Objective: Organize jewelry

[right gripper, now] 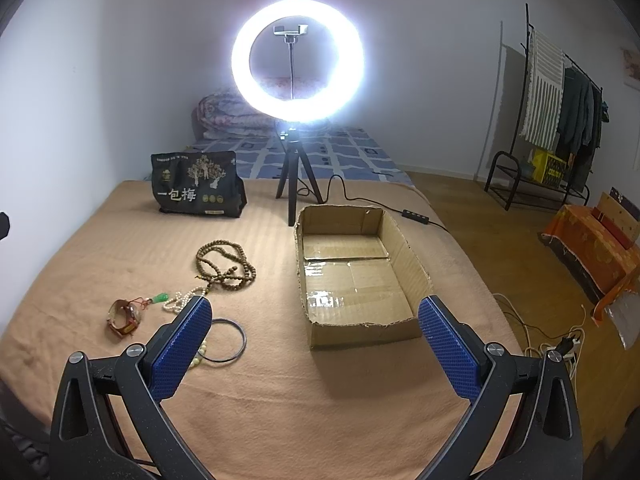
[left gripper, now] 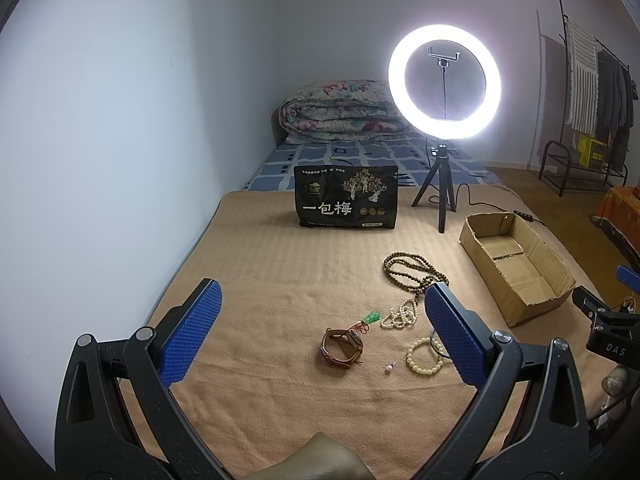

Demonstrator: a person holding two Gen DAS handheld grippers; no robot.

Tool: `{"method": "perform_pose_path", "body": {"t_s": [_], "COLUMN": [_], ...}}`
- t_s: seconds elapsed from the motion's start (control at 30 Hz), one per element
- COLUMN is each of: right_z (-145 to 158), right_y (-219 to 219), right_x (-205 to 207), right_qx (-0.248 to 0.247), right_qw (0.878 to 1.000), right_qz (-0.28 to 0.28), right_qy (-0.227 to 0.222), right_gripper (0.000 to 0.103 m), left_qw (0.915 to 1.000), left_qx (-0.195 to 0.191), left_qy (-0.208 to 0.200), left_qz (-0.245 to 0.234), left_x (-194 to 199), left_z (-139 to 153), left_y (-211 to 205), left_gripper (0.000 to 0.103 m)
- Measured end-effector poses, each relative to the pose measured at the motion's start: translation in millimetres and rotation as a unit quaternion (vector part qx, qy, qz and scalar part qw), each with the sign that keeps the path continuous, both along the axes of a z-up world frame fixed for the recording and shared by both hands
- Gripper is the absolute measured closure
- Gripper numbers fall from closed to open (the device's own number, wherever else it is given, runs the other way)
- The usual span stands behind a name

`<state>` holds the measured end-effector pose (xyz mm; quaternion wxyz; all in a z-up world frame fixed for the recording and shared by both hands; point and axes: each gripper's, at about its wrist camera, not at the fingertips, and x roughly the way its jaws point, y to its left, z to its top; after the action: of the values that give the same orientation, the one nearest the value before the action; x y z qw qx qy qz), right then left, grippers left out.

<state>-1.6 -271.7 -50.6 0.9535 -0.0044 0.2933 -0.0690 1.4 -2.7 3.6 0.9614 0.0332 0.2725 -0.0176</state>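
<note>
Jewelry lies loose on the blanket (right gripper: 280,400); the box (right gripper: 404,256) beside it holds nothing, its taped floor bare. Brown beads (right gripper: 226,264) are coiled nearest the box's left wall; a white bead string (left gripper: 400,316) with a green pendant (left gripper: 372,317), a watch (left gripper: 340,346), a pale bracelet (left gripper: 424,354), a thin ring (right gripper: 232,340) and a small pearl (left gripper: 389,368) lie nearer the blanket's front edge. Both the left gripper (left gripper: 320,320) and right gripper (right gripper: 316,332) are spread wide, holding nothing. Bare blanket stretches left and forward
</note>
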Motion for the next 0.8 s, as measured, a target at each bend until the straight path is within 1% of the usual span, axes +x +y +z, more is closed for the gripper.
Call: {"method": "perform_pose_path", "body": {"t_s": [0.8], "right_z": [-3.3], "right_y": [-1.4], "right_x": [0.2], "right_qx": [0.007], "right_qw": [1.0], "right_qz": [0.001], "right_qy": [0.005], "right_gripper": [0.0], "left_qw": [1.0], "left_qx": [0.0], "left_qy": [-0.001], "left_qz": [0.0], "left_x": [-0.8], "left_z": [-0.7], "left_y": [-0.1], "left_gripper": [0.0]}}
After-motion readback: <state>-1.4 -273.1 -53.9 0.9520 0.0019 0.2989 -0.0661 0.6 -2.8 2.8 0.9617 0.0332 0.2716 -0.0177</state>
